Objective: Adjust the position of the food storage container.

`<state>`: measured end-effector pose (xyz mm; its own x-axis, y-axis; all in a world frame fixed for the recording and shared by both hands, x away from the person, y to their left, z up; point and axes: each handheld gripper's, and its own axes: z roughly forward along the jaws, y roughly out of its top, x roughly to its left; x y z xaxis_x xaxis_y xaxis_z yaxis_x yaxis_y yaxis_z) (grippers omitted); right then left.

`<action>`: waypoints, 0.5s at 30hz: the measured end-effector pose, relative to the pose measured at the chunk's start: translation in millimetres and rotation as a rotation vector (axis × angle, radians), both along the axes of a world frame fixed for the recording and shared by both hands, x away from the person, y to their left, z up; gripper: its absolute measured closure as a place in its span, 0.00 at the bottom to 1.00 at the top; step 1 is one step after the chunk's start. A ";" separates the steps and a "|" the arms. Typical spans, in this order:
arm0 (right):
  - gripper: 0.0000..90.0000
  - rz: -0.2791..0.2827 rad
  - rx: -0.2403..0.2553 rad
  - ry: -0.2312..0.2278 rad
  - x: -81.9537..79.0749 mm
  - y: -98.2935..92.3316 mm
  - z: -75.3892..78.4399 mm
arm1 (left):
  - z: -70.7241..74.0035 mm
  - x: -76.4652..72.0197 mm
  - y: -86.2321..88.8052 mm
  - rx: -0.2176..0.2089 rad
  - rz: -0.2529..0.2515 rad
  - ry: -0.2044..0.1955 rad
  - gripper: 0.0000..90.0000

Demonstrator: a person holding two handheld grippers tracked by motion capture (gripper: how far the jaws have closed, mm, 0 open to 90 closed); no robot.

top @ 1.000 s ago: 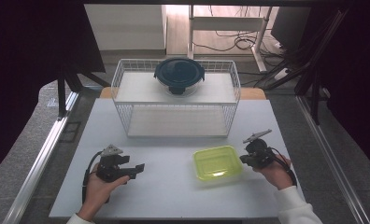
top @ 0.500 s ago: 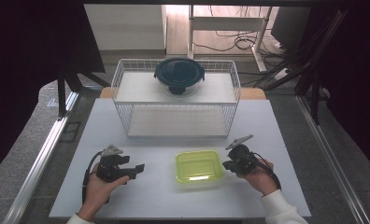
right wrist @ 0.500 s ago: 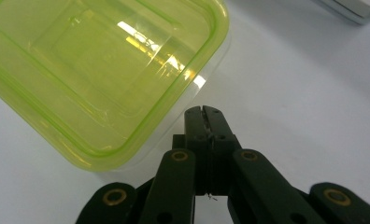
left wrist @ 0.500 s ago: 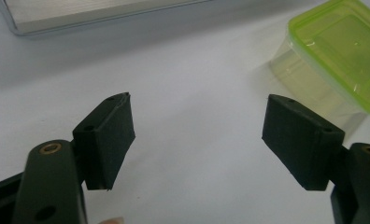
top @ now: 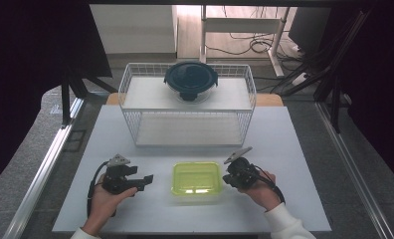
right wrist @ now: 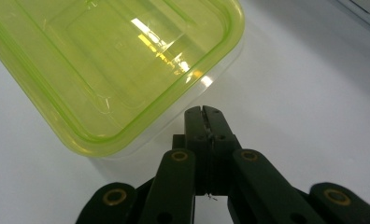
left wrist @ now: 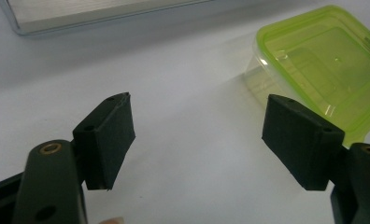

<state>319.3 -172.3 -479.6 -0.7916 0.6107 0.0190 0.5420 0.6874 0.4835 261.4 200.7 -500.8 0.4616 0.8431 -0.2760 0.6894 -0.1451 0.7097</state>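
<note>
A clear box with a yellow-green lid (top: 196, 178) lies flat near the front middle of the white table (top: 294, 144). My right gripper (top: 227, 178) is shut with nothing between its jaws, and its closed tips touch the box's right side. Its own view has the tips (right wrist: 202, 112) against the clear wall just under the lid's (right wrist: 108, 60) rim. To the left of the box my left gripper (top: 146, 179) stands open and empty, a short gap away. Beyond its wide-apart pads (left wrist: 109, 135), the box (left wrist: 328, 60) sits at the upper right.
A white wire rack (top: 187, 107) stands across the back of the table. On top of it sits a round bowl with a dark lid (top: 191, 79). Bare table lies between the rack and the box. Metal rails run along both table sides.
The right gripper has slid to the left across the table, and the green-lidded box has moved left with it, from the right side to the middle. The left gripper has stayed put.
</note>
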 end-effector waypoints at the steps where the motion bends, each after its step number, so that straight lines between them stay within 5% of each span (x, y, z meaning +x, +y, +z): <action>1: 0.99 0.006 -0.002 0.001 -0.2 2.6 -0.6 | 0.1 0.0 0.3 0.002 0.001 -0.001 0.27; 9: 0.99 0.037 -0.003 -0.016 -2.1 16.6 -3.3 | 0.3 -0.3 -0.6 0.003 -0.003 0.001 0.27; 15: 0.99 0.010 0.021 -0.060 -5.2 4.4 4.3 | 0.8 -0.7 -0.4 0.004 -0.002 -0.004 0.27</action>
<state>314.1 -167.8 -475.3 -0.7978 0.6028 -0.0158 0.5047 0.6818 0.5295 260.7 200.4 -500.0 0.4639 0.8435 -0.2708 0.6865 -0.1491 0.7116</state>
